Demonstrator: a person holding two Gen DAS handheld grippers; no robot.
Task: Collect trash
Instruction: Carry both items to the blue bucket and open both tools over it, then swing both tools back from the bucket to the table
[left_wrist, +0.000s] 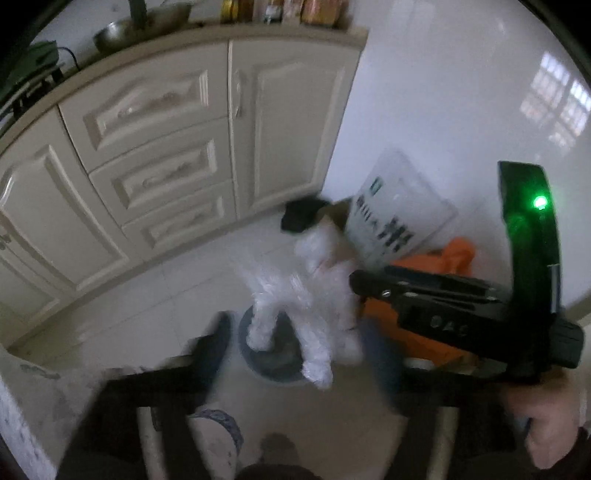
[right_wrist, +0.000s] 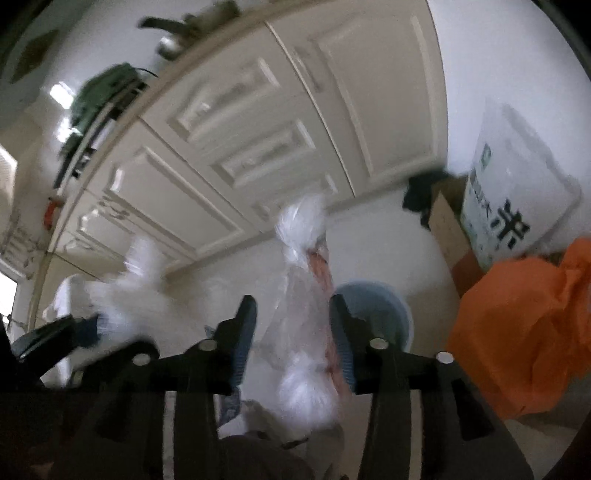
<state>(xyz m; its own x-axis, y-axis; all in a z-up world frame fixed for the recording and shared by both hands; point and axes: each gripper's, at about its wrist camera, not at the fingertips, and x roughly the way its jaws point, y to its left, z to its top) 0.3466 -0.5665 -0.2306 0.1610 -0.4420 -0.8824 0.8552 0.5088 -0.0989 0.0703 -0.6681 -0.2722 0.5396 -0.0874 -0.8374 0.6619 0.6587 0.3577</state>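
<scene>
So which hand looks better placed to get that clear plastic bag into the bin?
Probably the right. The clear plastic bag hangs between the right gripper fingers, just before the bin. The left gripper is open, the bag hanging ahead of it.

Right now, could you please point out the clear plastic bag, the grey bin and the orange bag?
clear plastic bag (right_wrist: 306, 295): right wrist view, its middle.
grey bin (right_wrist: 384, 295): right wrist view, its rim.
orange bag (right_wrist: 524, 332): right wrist view, its crumpled front.
</scene>
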